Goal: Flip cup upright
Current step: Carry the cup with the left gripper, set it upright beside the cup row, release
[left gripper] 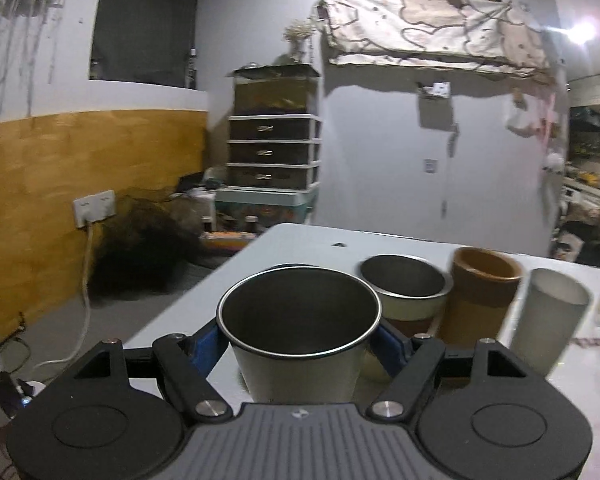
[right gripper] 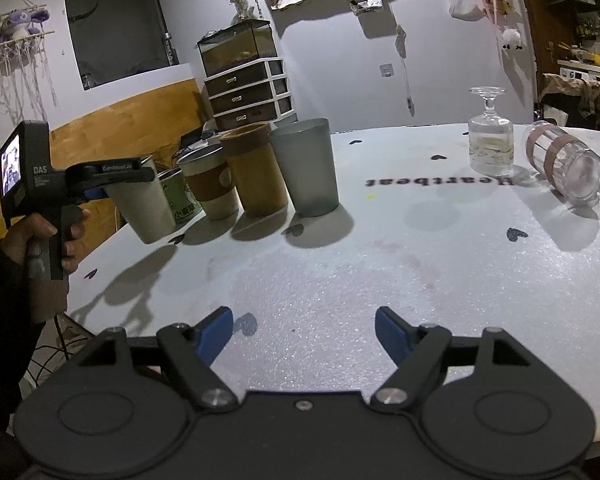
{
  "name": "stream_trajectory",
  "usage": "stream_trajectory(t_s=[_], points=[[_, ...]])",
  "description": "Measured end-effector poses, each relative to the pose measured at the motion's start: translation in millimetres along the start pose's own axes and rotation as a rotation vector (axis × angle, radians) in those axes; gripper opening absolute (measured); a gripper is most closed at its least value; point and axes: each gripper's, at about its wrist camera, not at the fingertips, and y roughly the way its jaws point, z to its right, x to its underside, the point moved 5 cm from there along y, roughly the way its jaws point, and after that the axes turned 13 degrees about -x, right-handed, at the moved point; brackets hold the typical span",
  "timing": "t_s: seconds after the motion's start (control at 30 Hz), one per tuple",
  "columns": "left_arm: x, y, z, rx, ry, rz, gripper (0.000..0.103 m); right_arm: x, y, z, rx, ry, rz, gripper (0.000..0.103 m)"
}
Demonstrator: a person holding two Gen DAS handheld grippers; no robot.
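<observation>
1. Left gripper (left gripper: 298,340): its blue-padded fingers (left gripper: 206,346) pinch the steel cup (left gripper: 298,332) from both sides just under the rim; the black linkage arms frame the cup below.
2. Steel cup: a smooth tapered metal tumbler with a rolled lip and a dark, dull interior. It is held mouth up between the left fingers; in the right wrist view it (right gripper: 146,208) tilts slightly, and contact between its base and the table (right gripper: 340,280) cannot be judged.
3. Right gripper (right gripper: 304,332): fingers spread wide over bare table, holding nothing; the blue pads (right gripper: 216,330) are the only colour on the black frame.
4. Table: a white, grainy, foam-like sheet printed with small black hearts and the word "Heartbeat".
5. Just beyond the left fingers, a crowded row stands upright: a printed metal cup (right gripper: 178,196), a paper-sleeved cup (right gripper: 212,186), a brown cork-textured cup (right gripper: 254,172) and a frosted grey tumbler (right gripper: 308,166).
6. Far ahead and right of the right fingers: a stemmed glass (right gripper: 491,132) standing inverted, and a ribbed clear glass (right gripper: 564,160) with two tan bands lying on its side.
</observation>
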Motion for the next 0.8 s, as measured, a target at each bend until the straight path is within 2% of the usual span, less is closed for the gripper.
stream_trajectory(t_s=[0.2, 0.3, 0.5, 0.67, 0.8], points=[[10, 17, -8, -0.03, -0.004, -0.035, 0.077, 0, 1, 0, -0.001, -0.001, -0.001, 0.079], [11, 15, -5, -0.035, 0.013, -0.013, 0.077, 1, 0, -1, -0.001, -0.006, -0.001, 0.079], [13, 15, -3, -0.039, 0.025, -0.016, 0.078, 1, 1, -1, 0.001, -0.001, -0.002, 0.079], [7, 12, -5, -0.041, 0.02, -0.01, 0.094, 0, 0, -1, -0.013, -0.004, 0.005, 0.08], [5, -2, -9, -0.033, 0.009, 0.001, 0.095, -8, -1, -3, -0.022, -0.039, 0.037, 0.082]])
